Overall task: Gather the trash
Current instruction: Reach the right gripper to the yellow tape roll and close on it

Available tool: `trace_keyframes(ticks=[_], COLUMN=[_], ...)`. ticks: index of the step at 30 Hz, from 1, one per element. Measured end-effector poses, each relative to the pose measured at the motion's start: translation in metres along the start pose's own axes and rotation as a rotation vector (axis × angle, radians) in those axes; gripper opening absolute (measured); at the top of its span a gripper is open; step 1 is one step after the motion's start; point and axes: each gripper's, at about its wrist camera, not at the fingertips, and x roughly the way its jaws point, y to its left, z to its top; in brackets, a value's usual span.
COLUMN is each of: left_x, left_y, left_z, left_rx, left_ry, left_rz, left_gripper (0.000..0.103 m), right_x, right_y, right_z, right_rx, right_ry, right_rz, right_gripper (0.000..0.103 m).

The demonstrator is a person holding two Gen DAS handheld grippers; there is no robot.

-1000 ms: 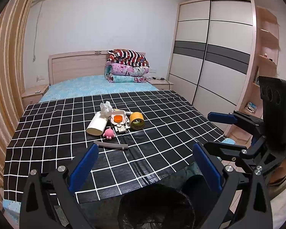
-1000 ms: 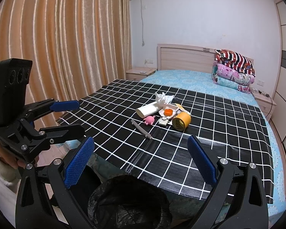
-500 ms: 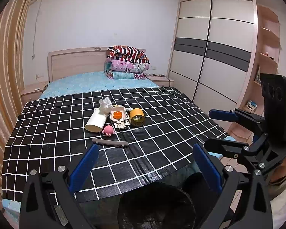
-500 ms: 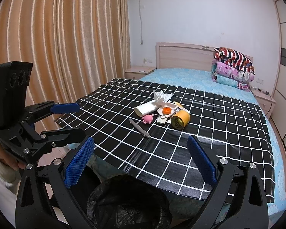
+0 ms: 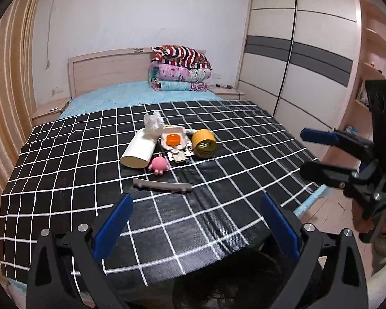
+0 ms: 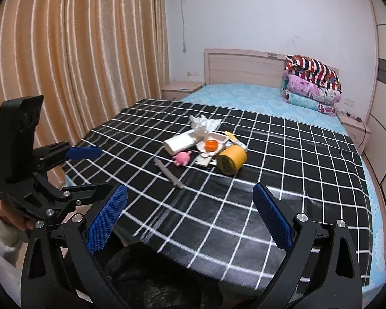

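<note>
Both claws — left claw (image 5: 193,213), right claw (image 6: 190,206) — gape wide (empty) before the tape roll (image 5: 205,143); no legible writing.

— Where's my left wrist camera looking from?

— From the foot of the bed (image 5: 110,95), low over the checkered cloth (image 5: 64,170), facing the headboard (image 5: 108,69), with the wardrobe (image 5: 296,51) on its right.

— And my right one?

— Same end, angled toward the curtain (image 6: 64,51).

— What do they share?

— The pile of items (image 5: 167,146) mid-cloth, near neither lens, and the bin bag (image 6: 146,278) just below both.
</note>
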Motion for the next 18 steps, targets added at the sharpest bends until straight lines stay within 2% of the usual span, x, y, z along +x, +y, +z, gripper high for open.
trace_keyframes(ticks=[18], left_x=[0.100], left_y=[0.036], left_z=[0.006], left_rx=[0.007], left_ry=[0.126], left_rz=[0.073], left_gripper=[0.095], right_x=[0.119], right_y=[-0.052], right_z=[0.020], right_rx=[0.041], right_ry=[0.148], right_rz=[-0.032], right_gripper=[0.099])
